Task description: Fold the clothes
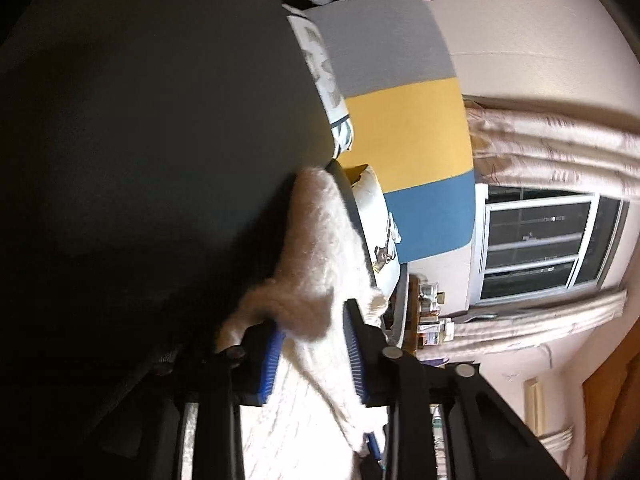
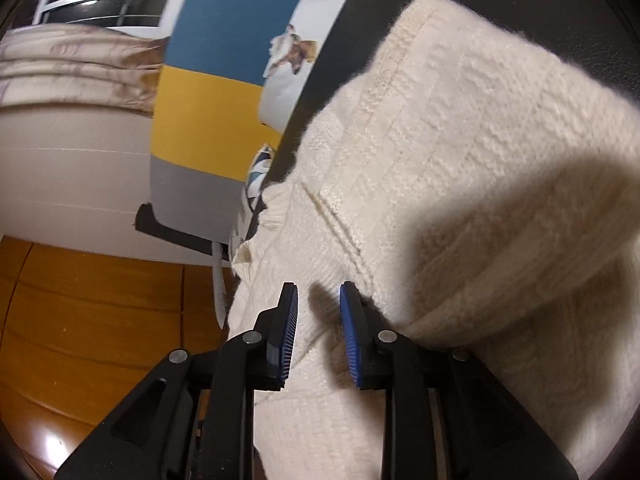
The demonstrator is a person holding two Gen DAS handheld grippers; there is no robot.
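Your cream knit sweater (image 2: 460, 152) lies on the dark bed (image 1: 140, 120), reaching up to the bed's edge nearest the striped headboard (image 2: 216, 92) and the printed pillows (image 2: 292, 60). One part is folded over the rest, with a ribbed seam running across the knit.

Your left tongs (image 1: 312, 344) have a bunched fold of the sweater between their blue pads (image 1: 272, 360); the knit fills the gap, but I cannot tell whether the pads are pressing on it.

Your right tongs (image 2: 318, 312) stand slightly spread above the sweater near the seam, nothing pinched between the pads (image 2: 288, 332). Wooden floor (image 2: 100, 300) shows beyond the bed's side edge.
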